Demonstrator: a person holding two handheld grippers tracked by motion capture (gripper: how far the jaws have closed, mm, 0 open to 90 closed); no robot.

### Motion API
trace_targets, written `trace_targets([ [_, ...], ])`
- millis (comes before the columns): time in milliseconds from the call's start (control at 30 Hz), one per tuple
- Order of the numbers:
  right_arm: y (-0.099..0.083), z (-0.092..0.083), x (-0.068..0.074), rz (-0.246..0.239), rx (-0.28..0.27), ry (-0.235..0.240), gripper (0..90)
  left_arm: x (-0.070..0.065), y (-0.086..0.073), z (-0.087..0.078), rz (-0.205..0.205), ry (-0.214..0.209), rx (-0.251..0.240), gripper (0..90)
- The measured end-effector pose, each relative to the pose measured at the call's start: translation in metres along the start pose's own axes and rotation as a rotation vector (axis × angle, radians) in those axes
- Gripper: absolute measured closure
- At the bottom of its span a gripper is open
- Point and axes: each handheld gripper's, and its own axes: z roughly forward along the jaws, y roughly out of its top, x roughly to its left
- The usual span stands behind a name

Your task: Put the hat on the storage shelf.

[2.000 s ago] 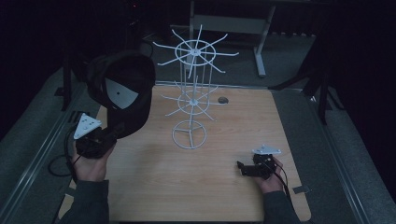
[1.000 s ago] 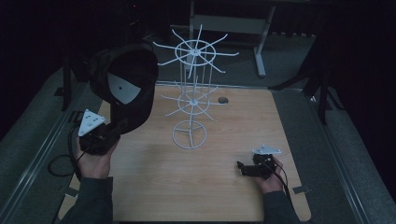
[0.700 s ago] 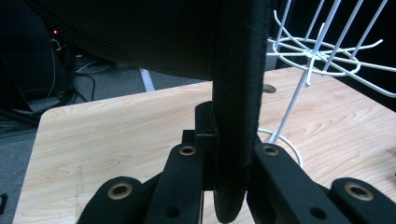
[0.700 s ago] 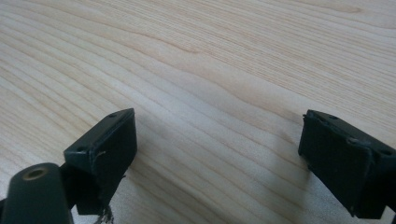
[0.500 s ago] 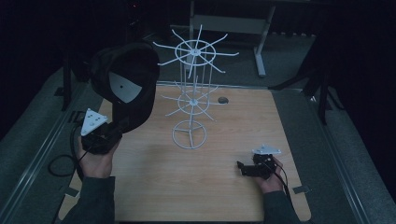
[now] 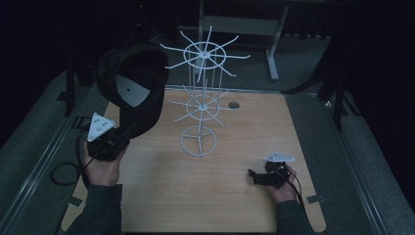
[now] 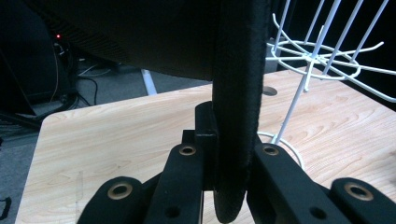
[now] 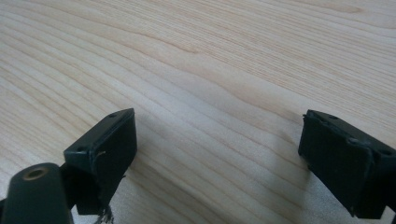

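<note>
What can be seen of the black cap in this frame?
The cap is black and looks like fabric, with a stiff brim and a pale grey patch inside the crown. It is held up in the air at the table's left side, opening turned toward the camera, crown up beside the white wire rack's top ring. The left gripper is shut on its lower edge; in the left gripper view that thick dark edge sits pinched between the jaws. Whether it touches the rack cannot be told.

No text, label, brand or number can be read anywhere on the things in these pictures.
</note>
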Motion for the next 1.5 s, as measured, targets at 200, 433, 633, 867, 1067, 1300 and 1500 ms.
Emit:
trace_targets([
  [200,0.0,0.0,0.0,0.0,0.0,0.0,11.3,-0.002,0.001,0.001,0.006,0.004,-0.002,86.7],
  [433,0.0,0.0,0.0,0.0,0.0,0.0,11.3,-0.005,0.002,0.003,0.015,0.01,-0.002,86.7],
  [633,0.0,0.0,0.0,0.0,0.0,0.0,11.3,-0.005,0.003,0.006,0.02,0.02,-0.001,86.7],
  [867,0.0,0.0,0.0,0.0,0.0,0.0,11.3,-0.006,0.007,0.007,0.031,0.028,-0.005,86.7],
  [1067,0.0,0.0,0.0,0.0,0.0,0.0,11.3,-0.009,0.011,0.006,0.039,0.031,-0.018,86.7],
  [1300,0.0,0.0,0.0,0.001,0.0,0.0,11.3,-0.013,0.014,0.007,0.06,0.046,-0.02,86.7],
  [1500,0.0,0.0,0.0,0.0,0.0,0.0,11.3,-0.017,0.012,0.01,0.079,0.062,-0.017,86.7],
])
